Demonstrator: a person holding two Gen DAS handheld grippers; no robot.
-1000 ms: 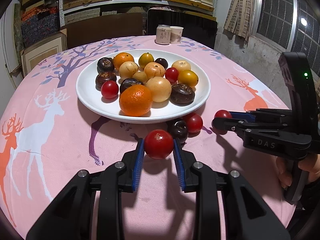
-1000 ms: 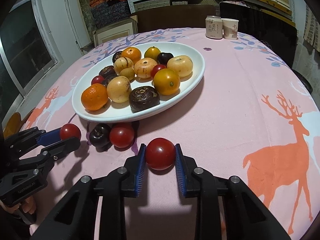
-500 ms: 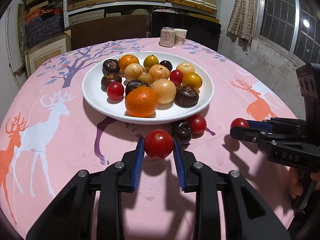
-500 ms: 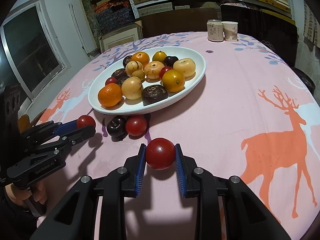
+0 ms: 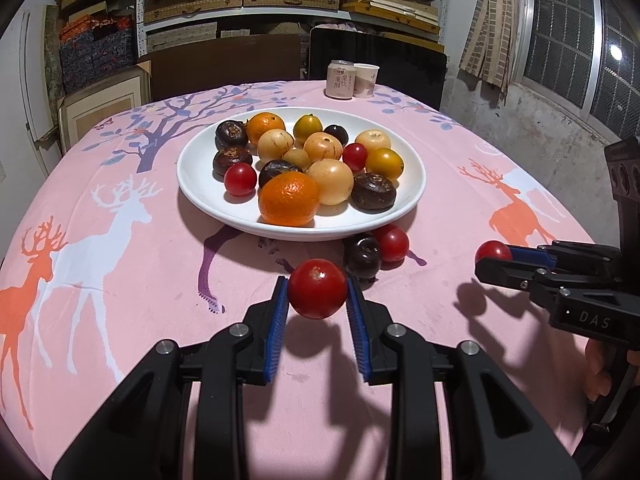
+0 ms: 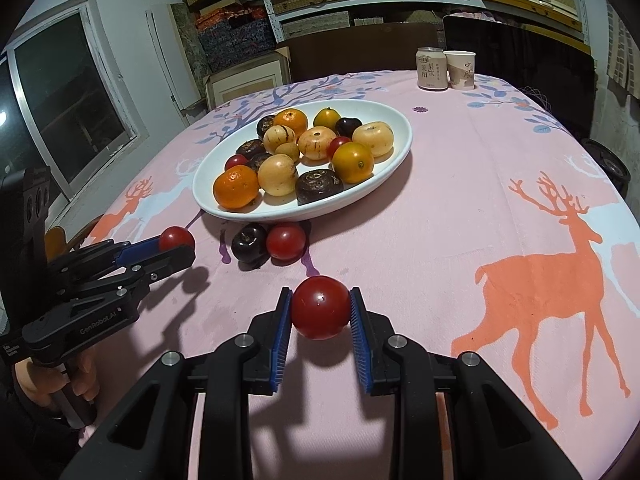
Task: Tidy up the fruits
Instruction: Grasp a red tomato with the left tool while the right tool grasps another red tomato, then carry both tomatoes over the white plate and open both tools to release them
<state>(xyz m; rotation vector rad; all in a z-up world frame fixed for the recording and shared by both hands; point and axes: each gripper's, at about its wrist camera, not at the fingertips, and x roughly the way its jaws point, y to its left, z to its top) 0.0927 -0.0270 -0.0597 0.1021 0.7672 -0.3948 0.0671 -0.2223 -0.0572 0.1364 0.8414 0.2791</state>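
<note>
1. A red cherry tomato (image 5: 317, 294) is pinched between the blue pads of the left tongs (image 5: 318, 300), which are closed on it and held clear above the desk (image 5: 120, 280); its shadow lies on the cloth beneath
2. A second red cherry tomato (image 6: 320, 307) is gripped the same way by the right tongs (image 6: 320, 312), closed tight on it and also lifted off the cloth
3. The white plate (image 5: 200, 196) lies straight ahead of both tongs and slightly lower; judged from the left wrist view, the left tongs are the nearer to its front rim, while the right tongs stand off to the right side
4. Both fruits are round, so no long axis has to be minded when they are set down
5. Between the tongs and the plate, two loose fruits are seen touching each other just beside the rim: one dark plum (image 5: 362, 255) and one red tomato (image 5: 394, 243)
6. On the plate about fourteen fruits are counted: two oranges, two red tomatoes, two yellow fruits, four or five pale ones, about four dark ones
7. One can (image 5: 341, 79) and one paper cup (image 5: 366, 80) stand at the far edge
</note>
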